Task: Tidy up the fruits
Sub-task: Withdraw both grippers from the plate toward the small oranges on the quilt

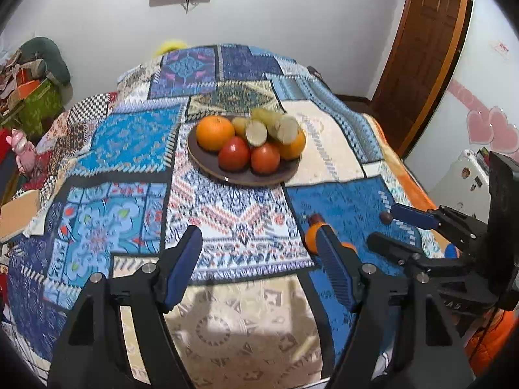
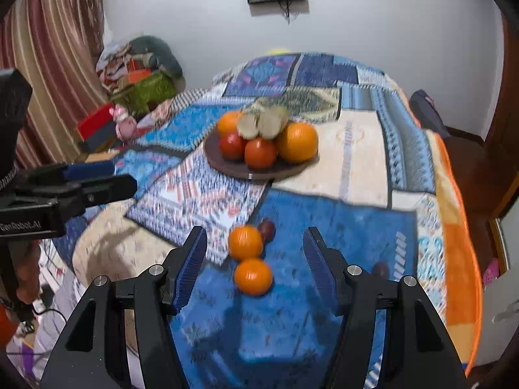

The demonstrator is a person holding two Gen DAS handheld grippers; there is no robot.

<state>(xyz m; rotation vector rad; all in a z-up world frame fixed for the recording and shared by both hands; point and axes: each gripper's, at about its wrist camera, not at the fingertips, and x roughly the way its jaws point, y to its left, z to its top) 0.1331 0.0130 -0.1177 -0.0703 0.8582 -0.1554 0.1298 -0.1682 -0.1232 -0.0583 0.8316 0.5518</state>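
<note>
A dark round plate on the patterned bedspread holds oranges, two red tomatoes and pale cut fruit. Two small oranges lie loose on the blue patch, with a dark plum behind them and another to the right. My right gripper is open, its fingers either side of the two oranges, above them. My left gripper is open and empty over the cloth, nearer than the plate. The right gripper also shows in the left wrist view, by a plum.
The bed's orange-trimmed edge drops off at the right. A pile of bags and boxes stands at the left by the curtain. A pink toy and a brown box lie at the bed's left side. A wooden door is far right.
</note>
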